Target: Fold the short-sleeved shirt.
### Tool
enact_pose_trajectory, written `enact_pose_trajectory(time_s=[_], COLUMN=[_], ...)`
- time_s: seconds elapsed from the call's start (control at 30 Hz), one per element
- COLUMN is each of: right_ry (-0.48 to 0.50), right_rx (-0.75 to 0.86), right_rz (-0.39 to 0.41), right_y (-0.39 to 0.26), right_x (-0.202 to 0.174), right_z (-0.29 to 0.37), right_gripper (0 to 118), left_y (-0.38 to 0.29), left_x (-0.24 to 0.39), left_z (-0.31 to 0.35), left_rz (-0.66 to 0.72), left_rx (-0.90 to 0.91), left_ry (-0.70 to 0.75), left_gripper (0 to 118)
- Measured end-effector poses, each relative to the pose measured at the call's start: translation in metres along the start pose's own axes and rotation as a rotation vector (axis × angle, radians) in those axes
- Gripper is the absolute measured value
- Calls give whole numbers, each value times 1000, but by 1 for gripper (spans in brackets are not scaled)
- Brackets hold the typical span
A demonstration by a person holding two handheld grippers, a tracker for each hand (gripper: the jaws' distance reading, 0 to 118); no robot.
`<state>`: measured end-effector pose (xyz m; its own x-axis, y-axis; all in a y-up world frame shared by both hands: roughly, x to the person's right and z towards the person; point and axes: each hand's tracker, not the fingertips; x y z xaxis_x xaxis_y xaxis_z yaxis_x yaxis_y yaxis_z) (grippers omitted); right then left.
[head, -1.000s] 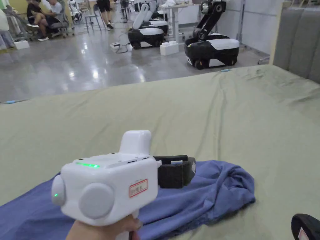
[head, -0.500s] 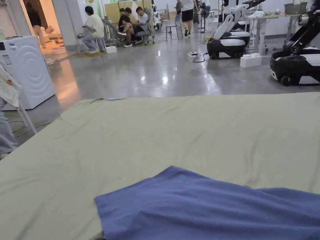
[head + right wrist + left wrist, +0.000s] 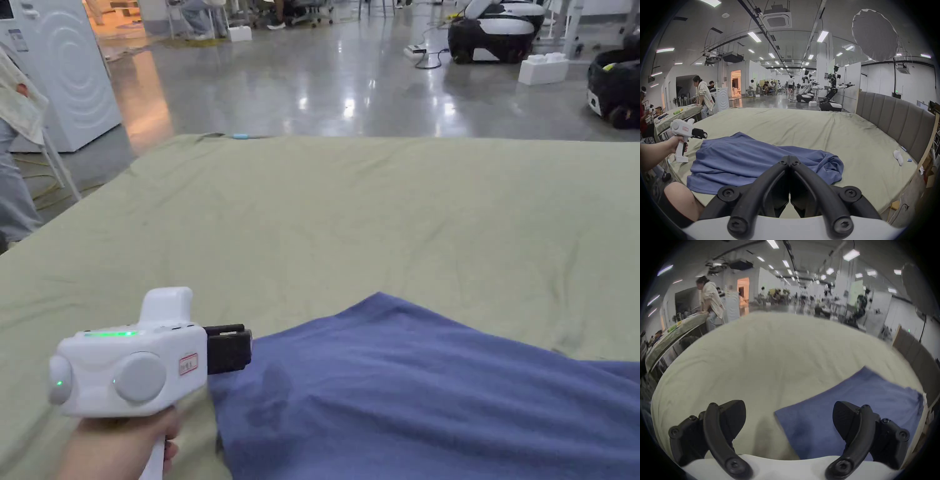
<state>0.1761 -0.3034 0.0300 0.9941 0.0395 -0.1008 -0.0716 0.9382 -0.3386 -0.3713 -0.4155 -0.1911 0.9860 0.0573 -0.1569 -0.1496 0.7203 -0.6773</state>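
A blue short-sleeved shirt (image 3: 437, 387) lies on the green bed sheet (image 3: 375, 206), flat on its left half and bunched at its right end (image 3: 831, 167). My left gripper (image 3: 228, 350) hovers at the shirt's left corner, open. In the left gripper view the jaws of the left gripper (image 3: 789, 417) stand wide apart with the shirt (image 3: 851, 402) corner below the gap, touching neither jaw. The right gripper (image 3: 789, 158) is shut with nothing between its jaws, held near the bed's front edge before the shirt (image 3: 753, 159). The left gripper (image 3: 700, 134) also appears there, at the far left.
A grey padded headboard (image 3: 893, 116) bounds the bed on the right, with a white sock (image 3: 898, 156) lying near it. A washing machine (image 3: 56, 69) and wheeled robots (image 3: 500, 31) stand on the floor beyond. A person (image 3: 702, 95) leans on a side table.
The head camera has swung left and down. My left gripper, which was over the shirt near its bunched end, is now at the shirt's left corner.
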Motion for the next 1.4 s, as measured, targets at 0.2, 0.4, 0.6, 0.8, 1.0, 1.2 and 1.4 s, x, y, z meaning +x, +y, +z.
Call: enact_pose_trajectory(time_s=[0.2, 0.4, 0.6, 0.8, 1.0, 1.2, 1.4], right_ry=[22, 31, -68, -33, -46, -29, -24], right_rx=[-20, -35, -13, -112, -394, -515, -457], right_rz=[-49, -50, 31, -175, -157, -145, -23], right_y=[-8, -17, -31, -32, -44, -57, -40], right_x=[-1, 10, 45, 139, 187, 173, 144], right_z=[-8, -6, -13, -80, -163, -206, -188], right_gripper=[3, 3, 3, 112, 116, 68, 6], left_y=[-12, -27, -43, -40, -30, -24, -22], left_x=[40, 56, 79, 87, 90, 97, 94], left_z=[-6, 34, 106, 149, 151, 141, 155], left_rz=[-206, -283, -367, -239, -177, -195, -176], left_rx=[-59, -2, 193, 237, 241, 224, 267], left_ry=[38, -124, -123, -209, -230, -209, -215], left_gripper=[45, 4, 4, 4, 4, 4, 4])
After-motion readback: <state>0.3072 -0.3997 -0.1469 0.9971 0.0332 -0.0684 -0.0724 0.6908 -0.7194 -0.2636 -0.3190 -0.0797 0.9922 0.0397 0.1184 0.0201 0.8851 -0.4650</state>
